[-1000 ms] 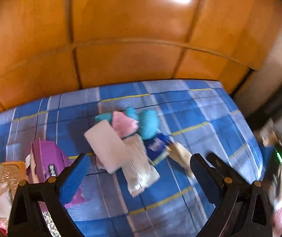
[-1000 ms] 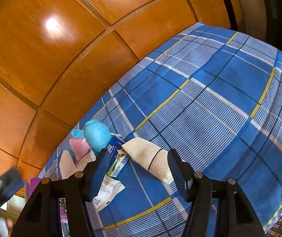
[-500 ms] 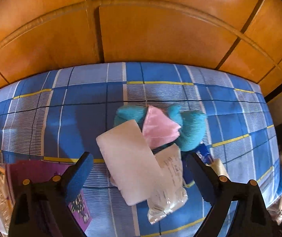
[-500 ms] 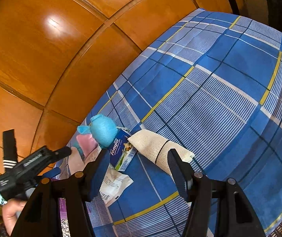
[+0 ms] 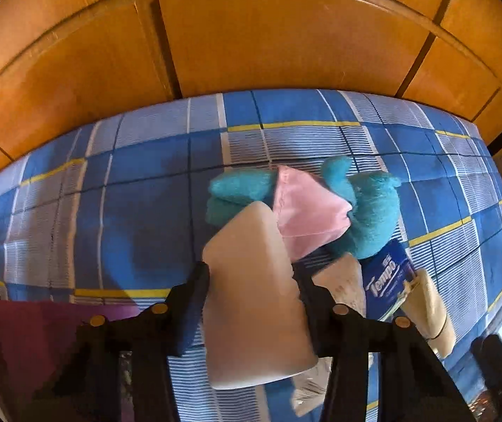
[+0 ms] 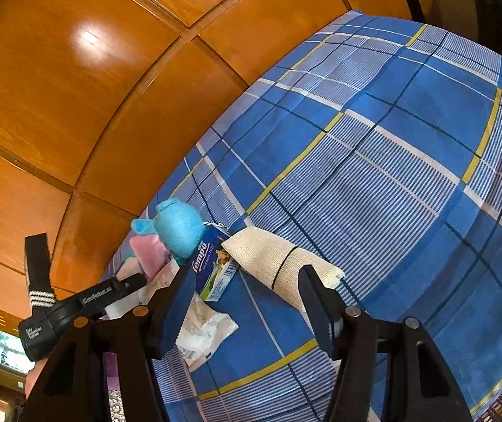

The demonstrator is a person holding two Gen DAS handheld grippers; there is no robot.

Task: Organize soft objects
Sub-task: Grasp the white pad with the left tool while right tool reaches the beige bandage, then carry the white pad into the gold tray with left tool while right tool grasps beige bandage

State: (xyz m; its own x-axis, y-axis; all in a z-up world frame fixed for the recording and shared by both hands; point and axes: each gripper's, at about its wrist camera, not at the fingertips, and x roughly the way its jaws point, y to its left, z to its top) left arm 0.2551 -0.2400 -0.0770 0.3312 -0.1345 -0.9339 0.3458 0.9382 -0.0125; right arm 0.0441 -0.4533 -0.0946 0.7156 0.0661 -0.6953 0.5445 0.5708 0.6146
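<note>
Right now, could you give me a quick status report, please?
Left tool closing around white sponge block. Right tool open, empty, above beige pouch. Pink cloth touches block.

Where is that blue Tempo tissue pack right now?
In the right wrist view, the Tempo tissue pack lies on the checked bedcover, between the turquoise plush toy and the cream rolled cloth.

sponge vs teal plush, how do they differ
The sponge is a pale, smooth, flat-sided block; the teal plush is fuzzy, rounded and bright. The sponge sits between the closing jaws of the left gripper; the plush lies free on the plaid sheet, partly under a pink cloth. Both look soft.
</note>
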